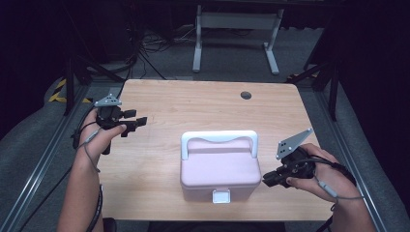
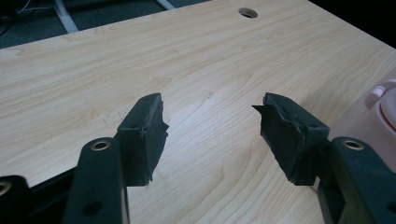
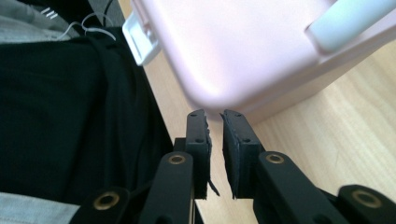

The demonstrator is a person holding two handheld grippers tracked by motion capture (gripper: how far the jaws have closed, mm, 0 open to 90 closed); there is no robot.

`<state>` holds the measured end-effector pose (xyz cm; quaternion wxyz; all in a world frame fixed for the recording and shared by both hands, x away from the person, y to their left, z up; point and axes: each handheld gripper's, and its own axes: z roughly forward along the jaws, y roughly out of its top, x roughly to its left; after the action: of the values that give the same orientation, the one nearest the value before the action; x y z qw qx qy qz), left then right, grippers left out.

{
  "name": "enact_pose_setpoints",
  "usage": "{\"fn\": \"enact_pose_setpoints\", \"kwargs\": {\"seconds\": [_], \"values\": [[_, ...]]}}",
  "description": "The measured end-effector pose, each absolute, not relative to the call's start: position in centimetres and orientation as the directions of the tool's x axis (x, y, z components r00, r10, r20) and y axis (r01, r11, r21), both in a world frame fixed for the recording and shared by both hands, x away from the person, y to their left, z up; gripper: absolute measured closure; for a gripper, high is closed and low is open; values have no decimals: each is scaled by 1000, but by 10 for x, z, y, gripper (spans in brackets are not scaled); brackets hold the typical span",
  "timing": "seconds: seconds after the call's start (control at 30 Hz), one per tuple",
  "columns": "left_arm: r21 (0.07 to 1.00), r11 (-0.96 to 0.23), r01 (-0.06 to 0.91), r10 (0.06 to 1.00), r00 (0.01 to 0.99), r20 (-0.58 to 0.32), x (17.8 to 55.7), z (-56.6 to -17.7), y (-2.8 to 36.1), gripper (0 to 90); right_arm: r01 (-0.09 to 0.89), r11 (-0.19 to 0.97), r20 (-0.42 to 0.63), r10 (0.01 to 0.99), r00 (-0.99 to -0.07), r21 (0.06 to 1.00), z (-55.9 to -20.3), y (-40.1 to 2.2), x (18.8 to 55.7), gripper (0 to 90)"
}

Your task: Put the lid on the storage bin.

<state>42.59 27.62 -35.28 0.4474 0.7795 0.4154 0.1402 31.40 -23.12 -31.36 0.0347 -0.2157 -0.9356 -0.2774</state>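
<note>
A pale pink lidded box [image 1: 220,166] with a white carry handle [image 1: 220,137] and a white front latch [image 1: 221,196] sits near the table's front edge, lid down. My right gripper [image 1: 266,180] is just right of the box's front corner. In the right gripper view the gripper [image 3: 214,116] has its jaws parted by a narrow gap with nothing between them, tips close to the box's corner [image 3: 243,51]. My left gripper [image 1: 136,118] hovers over the table's left side, well away from the box. In its own view the gripper [image 2: 210,121] stands wide open and empty above bare wood.
The light wooden table [image 1: 193,106] has a round cable hole [image 1: 245,95] near its far edge. A white desk frame [image 1: 237,29] and cables stand on the floor beyond. Dark rails run along both sides. The person's dark clothing [image 3: 70,116] lies past the front edge.
</note>
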Motion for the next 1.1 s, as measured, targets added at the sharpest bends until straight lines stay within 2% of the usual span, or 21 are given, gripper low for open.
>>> {"fn": "enact_pose_setpoints", "kwargs": {"seconds": [0.27,0.37,0.47,0.63,0.87,1.0,1.1], "values": [[812,-257,523,780,609,-146,414,-353,279,386,408,664,158,405,-901,627,-303,-236,324,646],[814,-254,523,780,608,-147,409,-354,279,378,375,618,112,420,-900,691,-300,-239,333,551],[812,-254,526,780,608,-150,405,-355,280,375,346,582,74,439,-895,736,-298,-243,342,505],[810,-257,527,782,606,-146,402,-358,282,371,341,514,64,481,-874,787,-298,-250,358,490],[795,-260,547,798,586,-142,395,-364,287,368,365,473,82,518,-851,802,-307,-258,383,478],[794,-259,550,804,578,-139,393,-364,290,365,430,406,165,544,-823,806,-317,-264,398,447],[793,-251,555,808,572,-144,393,-366,291,365,462,393,185,567,-802,795,-329,-272,412,448]]}}
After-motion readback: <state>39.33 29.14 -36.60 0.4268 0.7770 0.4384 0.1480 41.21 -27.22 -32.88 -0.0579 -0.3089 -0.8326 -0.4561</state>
